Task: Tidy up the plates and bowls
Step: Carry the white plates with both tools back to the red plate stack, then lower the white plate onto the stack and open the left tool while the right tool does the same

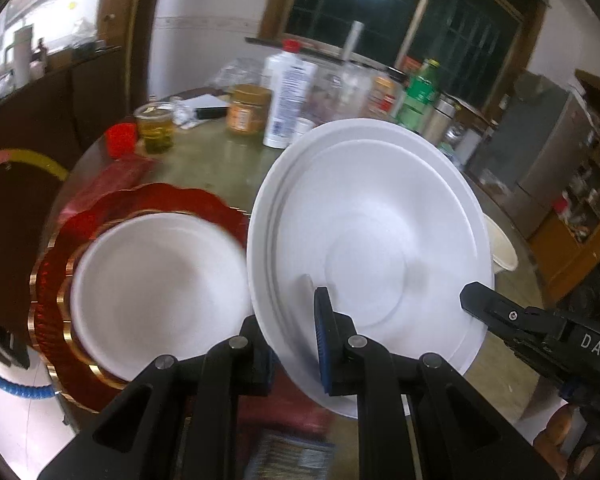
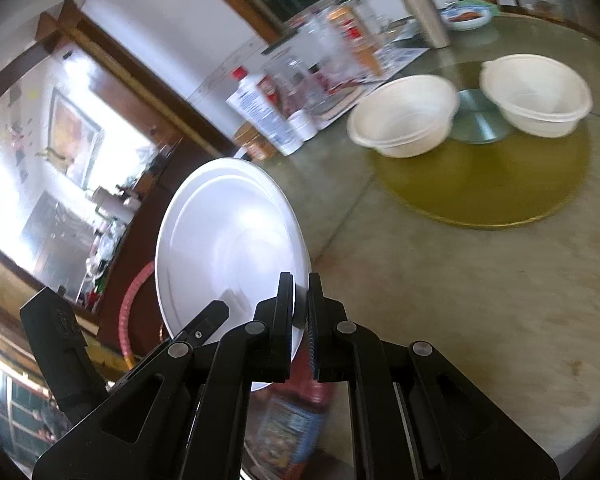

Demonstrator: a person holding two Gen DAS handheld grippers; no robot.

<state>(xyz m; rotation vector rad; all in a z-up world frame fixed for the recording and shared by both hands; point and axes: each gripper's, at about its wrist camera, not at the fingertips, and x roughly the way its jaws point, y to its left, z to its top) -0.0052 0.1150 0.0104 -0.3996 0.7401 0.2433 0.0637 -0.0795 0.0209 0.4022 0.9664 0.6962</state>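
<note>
Left gripper (image 1: 296, 344) clamped on the near rim of a white plate (image 1: 370, 248), one blue-padded finger over the upper face, the other under the rim. Right gripper (image 2: 300, 320) pinched tight on the same plate's edge from the opposite side; in the left wrist view its black tip sits on the plate's right rim. Plate held tilted and clear of the table (image 2: 440, 300), both grippers sharing the load. Just left of the held plate, in the left wrist view, a second white plate (image 1: 156, 288) rests on a red scalloped charger with gold trim (image 1: 60, 280) at the table's near edge; the two white rims look close, touching or not cannot be told. Beyond, in the right wrist view, two cream bowls (image 2: 404, 120) (image 2: 536, 94) stand upright, near each other but apart, on a round yellow-green turntable (image 2: 480, 188) in the middle of the table. Far side of the table crowded: white bottle with red cap (image 1: 288, 100), amber jar (image 1: 248, 108), green bottle (image 1: 420, 96), steel flask (image 2: 420, 8), glass of yellowish liquid (image 1: 156, 126), small red cup (image 1: 120, 140). Dark window (image 1: 400, 4) behind. Frames slightly blurred.
</note>
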